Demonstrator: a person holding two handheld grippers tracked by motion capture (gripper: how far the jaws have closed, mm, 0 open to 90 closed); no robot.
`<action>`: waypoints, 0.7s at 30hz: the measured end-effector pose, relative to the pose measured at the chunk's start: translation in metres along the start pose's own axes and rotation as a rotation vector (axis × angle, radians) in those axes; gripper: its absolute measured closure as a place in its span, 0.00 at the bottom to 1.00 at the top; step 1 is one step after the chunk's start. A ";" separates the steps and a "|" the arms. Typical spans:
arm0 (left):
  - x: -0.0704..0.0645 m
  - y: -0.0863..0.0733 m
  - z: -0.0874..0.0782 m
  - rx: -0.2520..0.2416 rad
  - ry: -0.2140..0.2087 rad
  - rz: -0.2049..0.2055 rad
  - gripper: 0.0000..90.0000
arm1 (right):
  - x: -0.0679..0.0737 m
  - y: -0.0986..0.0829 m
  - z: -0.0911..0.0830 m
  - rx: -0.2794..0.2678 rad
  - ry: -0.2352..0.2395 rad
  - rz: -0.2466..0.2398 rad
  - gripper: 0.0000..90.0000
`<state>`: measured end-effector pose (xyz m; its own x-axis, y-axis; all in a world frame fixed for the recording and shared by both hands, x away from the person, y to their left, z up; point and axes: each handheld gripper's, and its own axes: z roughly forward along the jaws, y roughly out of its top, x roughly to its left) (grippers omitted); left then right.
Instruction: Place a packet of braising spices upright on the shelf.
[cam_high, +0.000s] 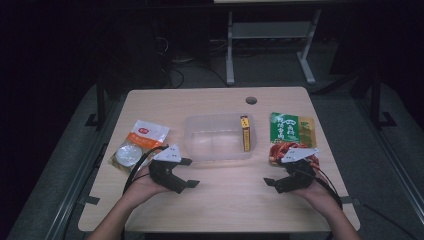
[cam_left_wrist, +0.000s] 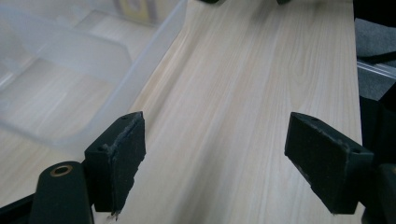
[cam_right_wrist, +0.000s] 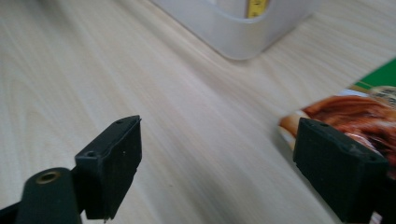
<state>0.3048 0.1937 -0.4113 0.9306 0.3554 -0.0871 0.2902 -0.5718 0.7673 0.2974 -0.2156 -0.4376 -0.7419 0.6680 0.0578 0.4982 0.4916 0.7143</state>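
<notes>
- Table (cam_high: 220, 200): one, with one clear bin (cam_high: 220, 150) at frame centre holding one yellow box (cam_high: 245, 133) upright at its right end.
- Green snack pouch (cam_high: 291, 129): one, right of centre, long axis running up-frame — the right gripper (cam_high: 280, 182) is nearer, jaws apart, empty.
- Orange pouch (cam_high: 142, 140): one, left — beside the left gripper (cam_high: 182, 175), jaws also spread.

Matt wood-grain table (cam_high: 220, 200), translucent plastic bin (cam_high: 197, 150)
</notes>
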 end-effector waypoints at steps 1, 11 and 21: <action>-0.003 -0.009 -0.002 -0.008 0.020 -0.001 0.22 | -0.005 -0.001 -0.002 -0.003 -0.025 0.011 0.19; -0.013 -0.040 0.000 0.016 0.052 -0.020 0.22 | -0.041 0.006 0.001 0.030 -0.265 0.080 0.58; -0.011 -0.046 0.013 0.065 0.044 -0.005 0.23 | -0.096 0.009 -0.001 0.111 -0.356 0.179 1.00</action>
<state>0.2845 0.2061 -0.4539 0.9189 0.3897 -0.0618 0.3099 -0.6160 0.7242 0.3725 -0.2761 -0.4363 -0.4476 0.8903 -0.0842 0.6649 0.3943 0.6344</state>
